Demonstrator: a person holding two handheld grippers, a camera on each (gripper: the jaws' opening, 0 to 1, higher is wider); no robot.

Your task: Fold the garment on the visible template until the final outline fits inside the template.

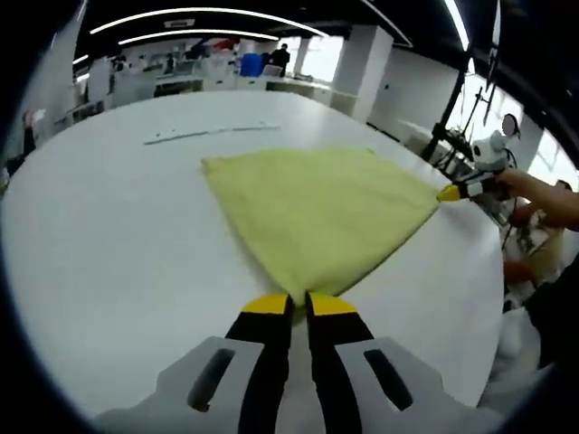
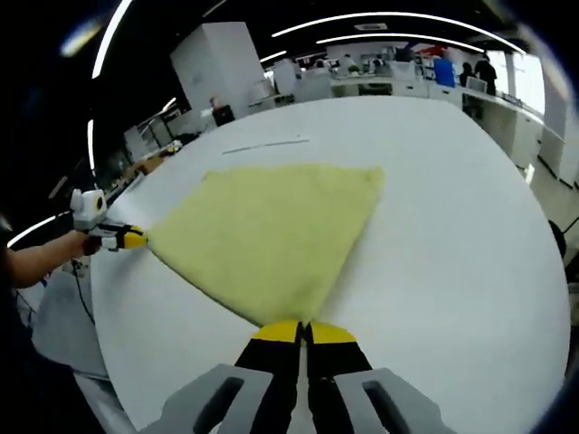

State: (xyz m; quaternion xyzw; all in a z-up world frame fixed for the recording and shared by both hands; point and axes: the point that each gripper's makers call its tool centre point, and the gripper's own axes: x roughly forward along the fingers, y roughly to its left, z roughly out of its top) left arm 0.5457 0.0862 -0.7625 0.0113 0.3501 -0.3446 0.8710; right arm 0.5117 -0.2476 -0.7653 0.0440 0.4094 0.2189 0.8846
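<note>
Yellow garment (image 1: pixel 317 212) lies flat on the white table (image 1: pixel 109 235), spread toward its near edge, a pale strip (image 1: pixel 213 132) well beyond it on the tabletop. Left gripper (image 1: pixel 300 306) is clenched on one near corner of the garment, jaws together. Right gripper (image 2: pixel 303 331) is clamped on the other near corner, jaws closed. Each gripper appears at the cloth's far tip in the other's view.
</note>
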